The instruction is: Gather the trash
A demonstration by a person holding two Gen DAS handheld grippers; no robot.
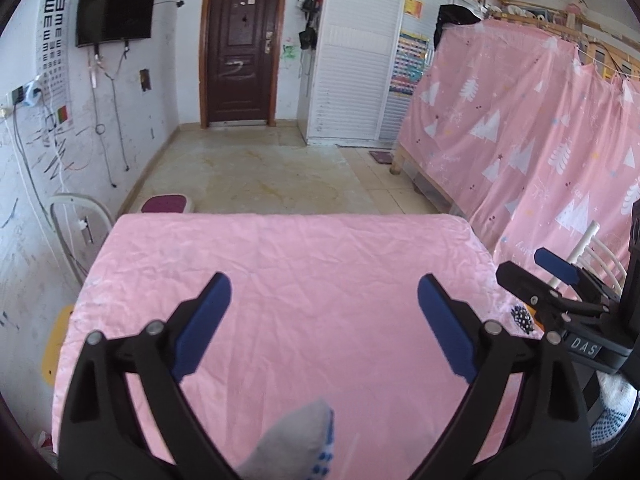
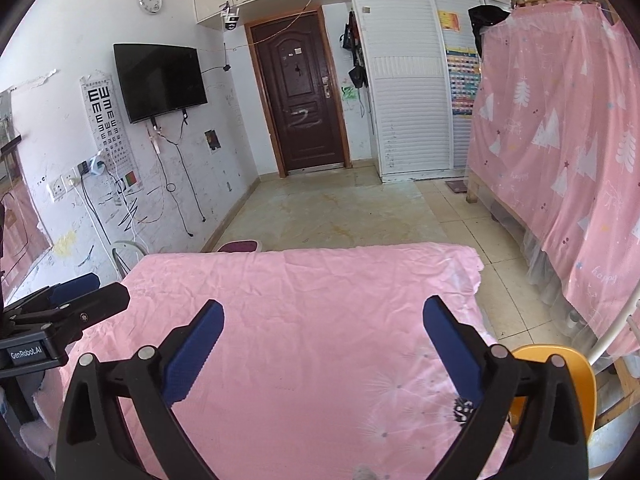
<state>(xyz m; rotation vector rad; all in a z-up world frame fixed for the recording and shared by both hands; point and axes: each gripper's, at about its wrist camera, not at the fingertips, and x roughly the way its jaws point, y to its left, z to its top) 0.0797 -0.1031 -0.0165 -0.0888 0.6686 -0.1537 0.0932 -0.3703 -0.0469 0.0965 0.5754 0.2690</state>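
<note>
A table covered with a pink cloth (image 1: pixel 288 280) fills the lower half of both views (image 2: pixel 312 312). My left gripper (image 1: pixel 324 300) is open and empty above the cloth. My right gripper (image 2: pixel 322 324) is open and empty above the cloth too. The right gripper also shows in the left wrist view (image 1: pixel 556 276) at the right edge, and the left gripper in the right wrist view (image 2: pixel 80 292) at the left edge. A small black-and-white speckled thing (image 1: pixel 522 319) lies near the table's right edge; it also shows in the right wrist view (image 2: pixel 463 410). A gloved fingertip (image 1: pixel 304 440) shows at the bottom.
A yellow chair (image 2: pixel 560 384) stands at the table's right. A white chair (image 1: pixel 76 224) and a maroon stool (image 1: pixel 164 204) stand at the far left. A bed frame draped in pink sheet (image 1: pixel 520 136) runs along the right. Bare floor (image 1: pixel 260 168) leads to a brown door (image 1: pixel 240 44).
</note>
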